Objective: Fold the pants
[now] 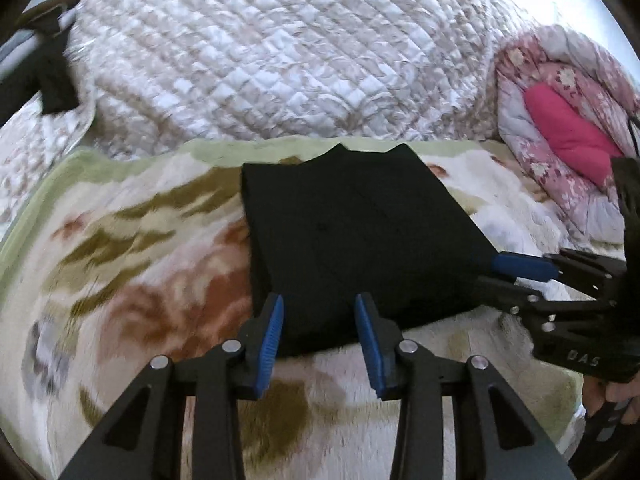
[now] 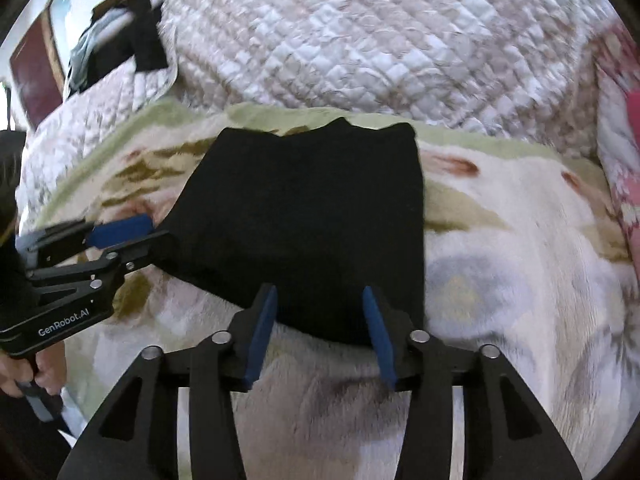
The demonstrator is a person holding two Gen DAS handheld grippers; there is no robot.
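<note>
Pants (image 1: 352, 236), black and folded into a compact rectangle, lie on a floral blanket (image 1: 132, 280). Both the left gripper (image 1: 319, 338) and right gripper (image 2: 319, 334) stand part-open at the pants' near edge, gripping nothing. Beyond the pants bulges a quilted bedspread (image 1: 280, 48); a pink comforter (image 1: 560, 120) sits to their right.

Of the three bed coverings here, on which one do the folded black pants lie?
The plush flower-print blanket with the green border; the pants rest on it, apart from the quilted one and the pink one.
</note>
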